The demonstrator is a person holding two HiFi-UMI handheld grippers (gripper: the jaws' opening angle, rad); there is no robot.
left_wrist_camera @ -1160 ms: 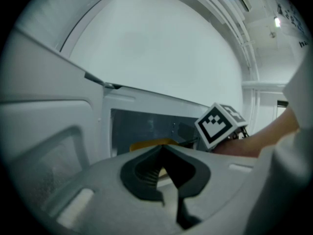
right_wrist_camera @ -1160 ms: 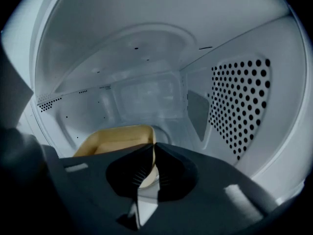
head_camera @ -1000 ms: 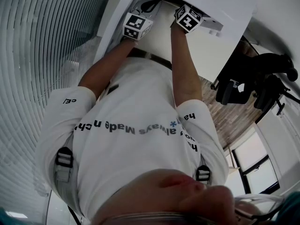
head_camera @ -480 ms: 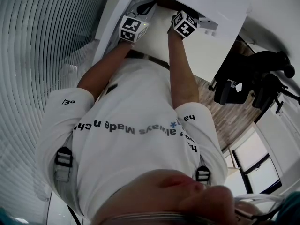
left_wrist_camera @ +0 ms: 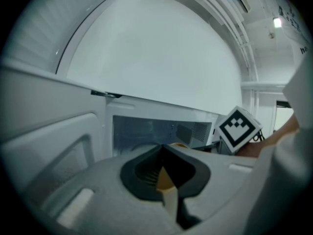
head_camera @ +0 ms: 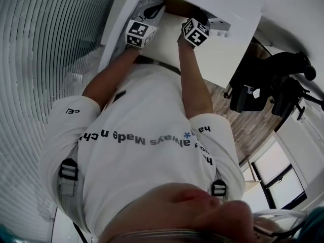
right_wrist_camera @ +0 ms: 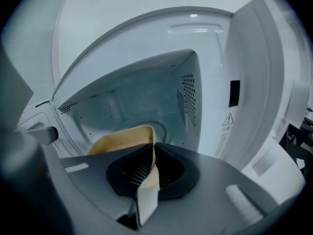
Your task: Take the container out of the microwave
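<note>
A tan paper container (right_wrist_camera: pixel 122 141) sits at the mouth of the white microwave (right_wrist_camera: pixel 142 102), whose cavity stands open. My right gripper (right_wrist_camera: pixel 153 149) is shut on the container's rim, and a strip of the rim runs between its black pads. My left gripper (left_wrist_camera: pixel 163 153) is shut on another part of the tan rim (left_wrist_camera: pixel 165 178); most of the container is hidden behind its jaws. In the head view both marker cubes, left (head_camera: pixel 137 33) and right (head_camera: pixel 195 32), sit side by side at the microwave's opening.
The microwave door (right_wrist_camera: pixel 254 82) is swung open on the right, close beside my right gripper. The right gripper's cube (left_wrist_camera: pixel 238 129) shows beside the left gripper. Black office chairs (head_camera: pixel 273 92) stand on the wood floor off to the right.
The right gripper's cube has drawn back a little toward the person's body, still shut on the rim. The left gripper has hardly moved.
</note>
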